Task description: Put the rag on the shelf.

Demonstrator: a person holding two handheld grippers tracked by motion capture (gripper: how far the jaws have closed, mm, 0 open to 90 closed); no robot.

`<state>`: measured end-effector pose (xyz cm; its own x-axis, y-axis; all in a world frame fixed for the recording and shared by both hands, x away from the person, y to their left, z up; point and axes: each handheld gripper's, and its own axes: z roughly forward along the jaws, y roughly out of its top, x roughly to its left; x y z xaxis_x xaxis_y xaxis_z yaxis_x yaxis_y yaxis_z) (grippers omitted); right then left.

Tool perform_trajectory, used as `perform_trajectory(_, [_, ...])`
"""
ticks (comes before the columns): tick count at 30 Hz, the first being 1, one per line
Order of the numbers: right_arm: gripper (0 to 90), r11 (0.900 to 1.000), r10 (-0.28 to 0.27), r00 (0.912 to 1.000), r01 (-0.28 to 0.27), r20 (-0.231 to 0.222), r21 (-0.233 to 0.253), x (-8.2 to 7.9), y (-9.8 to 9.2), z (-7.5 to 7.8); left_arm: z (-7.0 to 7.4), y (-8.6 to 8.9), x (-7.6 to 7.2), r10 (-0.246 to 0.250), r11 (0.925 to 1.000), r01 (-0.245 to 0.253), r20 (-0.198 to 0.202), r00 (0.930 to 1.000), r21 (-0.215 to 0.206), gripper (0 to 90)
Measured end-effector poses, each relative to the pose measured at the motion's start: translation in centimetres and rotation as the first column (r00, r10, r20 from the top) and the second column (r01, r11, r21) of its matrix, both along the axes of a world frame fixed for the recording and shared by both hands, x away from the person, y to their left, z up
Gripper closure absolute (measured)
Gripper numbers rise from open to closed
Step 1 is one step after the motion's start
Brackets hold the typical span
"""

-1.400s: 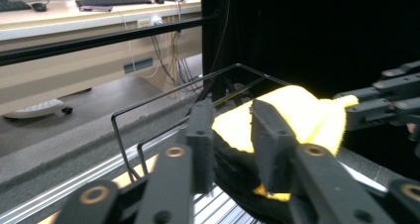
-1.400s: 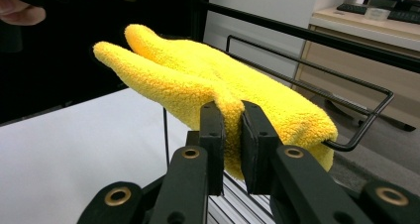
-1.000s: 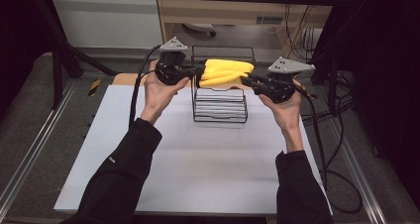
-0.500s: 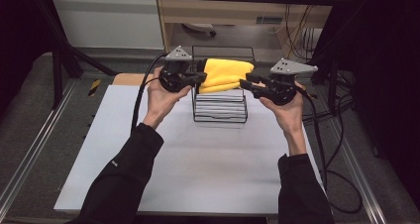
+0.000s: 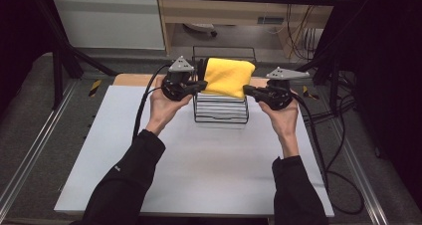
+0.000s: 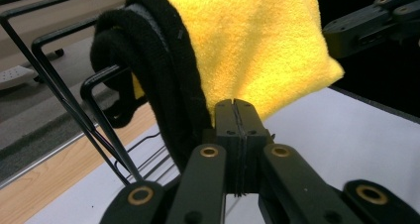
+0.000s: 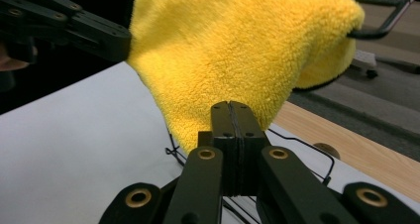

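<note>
- The yellow cloth (image 5: 229,77) now hangs draped over the top bar of the wire rack (image 5: 221,116); a second ago it lay lower and flatter, bunched across the rack's top, so it has been lifted and pulled toward the person's side.
- The left gripper (image 5: 201,85) sits just left of the rack, with its jaws pressed together on the cloth's lower left corner; in the left gripper view the fabric disappears between the closed tips.
- The right gripper (image 5: 247,90) sits just right of the rack, and its jaws are likewise clamped on the cloth's lower right corner.
- Both grippers have risen and drawn closer to the rack's front since the earlier pictures, and the cloth now shows a broad flat face instead of rolled folds.
- I judge that the work is hanging or spreading the cloth over the rack, and that the spread is nearly made: the front edge is held taut between the two corners.
- A black cloth (image 6: 148,70) already hangs over the rack bars, just left of the yellow one and touching it.
- The rack stands on the white table (image 5: 149,175), near its far edge.
- No brand, label or writing can be read on the cloths, the rack or the grippers.
</note>
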<state>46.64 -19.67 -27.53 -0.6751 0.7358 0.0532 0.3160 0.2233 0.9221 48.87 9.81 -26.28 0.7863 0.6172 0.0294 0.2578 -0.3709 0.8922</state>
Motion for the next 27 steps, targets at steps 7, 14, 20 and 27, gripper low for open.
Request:
perform_trajectory(7, [87.2,0.999,-0.042,0.9983,0.041,0.04,0.005,1.0,0.7,-1.2,-0.6,-0.2,0.7,0.019,0.9998,-0.019,0.011,0.9998,-0.007,89.7])
perform_trajectory(14, [78.8,0.999,-0.031,0.9971,0.03,0.069,0.01,0.4,0.5,-0.8,-0.4,0.3,0.3,0.014,0.9999,-0.014,0.009,0.9999,-0.005,86.7])
perform_trajectory(20, [63.6,0.999,-0.036,0.996,0.033,0.081,0.028,-0.6,0.1,0.0,0.3,1.3,-0.3,0.021,0.9997,-0.021,-0.013,0.9997,-0.015,74.0])
perform_trajectory(27, [35.5,0.998,-0.035,0.9965,0.031,0.076,0.056,-1.9,-0.3,1.6,0.4,2.8,-1.2,0.038,0.9993,-0.038,-0.039,0.9985,-0.004,49.1])
